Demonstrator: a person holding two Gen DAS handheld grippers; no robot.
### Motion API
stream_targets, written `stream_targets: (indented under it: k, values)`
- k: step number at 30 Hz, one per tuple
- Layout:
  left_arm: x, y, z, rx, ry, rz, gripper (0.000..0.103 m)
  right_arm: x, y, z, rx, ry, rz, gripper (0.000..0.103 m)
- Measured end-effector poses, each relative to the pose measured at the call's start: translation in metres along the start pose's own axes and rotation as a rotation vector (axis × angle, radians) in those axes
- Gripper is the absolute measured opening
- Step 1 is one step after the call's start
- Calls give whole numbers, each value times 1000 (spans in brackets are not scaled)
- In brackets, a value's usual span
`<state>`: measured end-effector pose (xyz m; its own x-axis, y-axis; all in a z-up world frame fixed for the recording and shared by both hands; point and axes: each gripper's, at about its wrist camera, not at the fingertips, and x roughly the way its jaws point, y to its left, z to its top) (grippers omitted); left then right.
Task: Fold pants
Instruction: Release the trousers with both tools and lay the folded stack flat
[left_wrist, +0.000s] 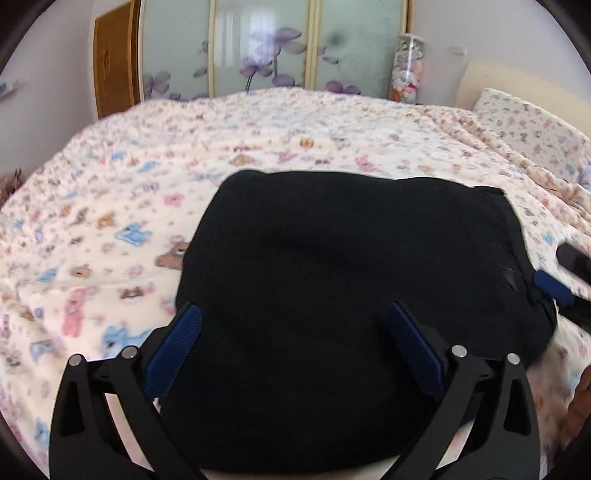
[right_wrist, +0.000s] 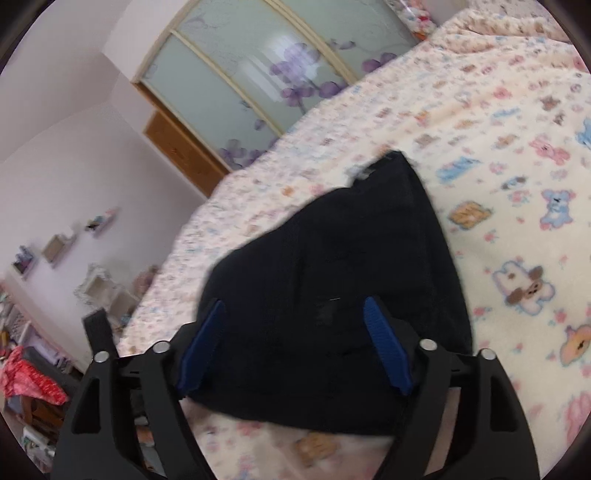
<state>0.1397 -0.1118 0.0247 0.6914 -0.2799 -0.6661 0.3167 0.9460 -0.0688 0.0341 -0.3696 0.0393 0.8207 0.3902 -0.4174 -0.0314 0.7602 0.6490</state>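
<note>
The black pants (left_wrist: 351, 258) lie as a folded, roughly square bundle on the patterned blanket (left_wrist: 110, 221). My left gripper (left_wrist: 293, 310) hovers over the bundle's near part with its blue pads (left_wrist: 177, 347) spread wide and not pressing on the cloth. At the right edge of the left wrist view, one blue pad of my right gripper (left_wrist: 552, 290) shows beside the bundle's right side. In the right wrist view the pants (right_wrist: 351, 240) taper away from me, and my right gripper (right_wrist: 294, 304) stands open above their near end, nothing pinched between its pads.
A cream blanket with cartoon animals (right_wrist: 517, 184) covers the bed. A pillow (left_wrist: 532, 129) lies at the far right. Behind the bed stand sliding doors with purple flowers (left_wrist: 266, 48) and a jar of plush toys (left_wrist: 406, 70). Wall shelves and clutter (right_wrist: 55, 258) lie beyond the bed's left edge.
</note>
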Motion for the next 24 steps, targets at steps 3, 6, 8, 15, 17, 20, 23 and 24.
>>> stream_targets:
  k: [3, 6, 8, 15, 17, 20, 23, 24]
  values:
    - [-12, -1, -7, -14, -12, -21, 101, -4, 6, -3, 35, 4, 52, 88]
    - [3, 5, -12, -49, 51, -10, 101, 4, -7, -8, 95, 44, 23, 88]
    - [10, 7, -12, -71, 67, -20, 101, 8, -17, -11, 116, 41, 48, 88]
    - [-11, 2, -17, -54, 8, 66, 101, -5, -9, -10, 84, 24, 43, 99]
    - [-28, 4, -20, -62, -30, 87, 101, -18, 1, -12, 45, -14, -4, 102]
    - [-50, 1, -26, -58, -69, 111, 101, -38, 15, -17, 4, -66, -37, 102]
    - [-74, -6, -34, -23, -105, 125, 101, -55, 30, -27, -53, -102, -116, 102]
    - [-84, -11, -40, 4, -118, 137, 101, -62, 37, -33, -87, -121, -165, 102]
